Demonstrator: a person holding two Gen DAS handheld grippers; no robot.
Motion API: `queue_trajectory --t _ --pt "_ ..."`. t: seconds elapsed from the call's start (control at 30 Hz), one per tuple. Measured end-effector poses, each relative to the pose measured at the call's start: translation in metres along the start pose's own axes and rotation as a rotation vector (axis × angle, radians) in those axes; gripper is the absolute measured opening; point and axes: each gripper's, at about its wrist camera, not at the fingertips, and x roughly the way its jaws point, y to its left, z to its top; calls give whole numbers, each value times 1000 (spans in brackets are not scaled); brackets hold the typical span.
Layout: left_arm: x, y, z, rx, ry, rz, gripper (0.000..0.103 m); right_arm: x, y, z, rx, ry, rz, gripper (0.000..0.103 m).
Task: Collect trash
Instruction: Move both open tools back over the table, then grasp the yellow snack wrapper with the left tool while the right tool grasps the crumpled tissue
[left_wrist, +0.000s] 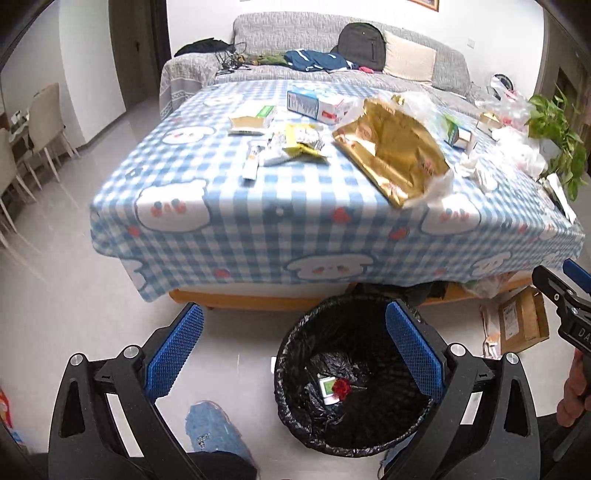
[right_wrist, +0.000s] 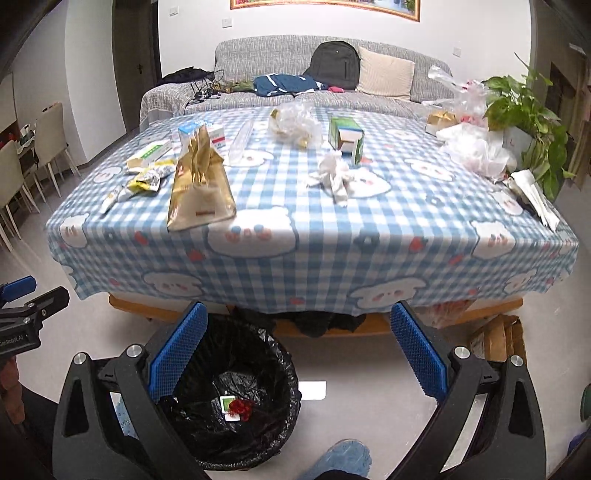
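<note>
Print on the small card in the bin, too small to read.

"GenRoboAI" on left tongs body; "DA…" partial on right tongs.

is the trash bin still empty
No, the black-lined trash bin already holds a small white and green packet and a red scrap at its bottom, seen in the right wrist view.
</note>
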Motion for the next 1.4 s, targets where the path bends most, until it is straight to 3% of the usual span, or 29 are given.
queue_trajectory --t 0.6,1.4 --pt "24 0 76 1 -2 16 97 16 -15 75 12 -31 -30 95" --pt "112 7 175 -34 40 39 97 114 -32 143 33 18 -12 90"
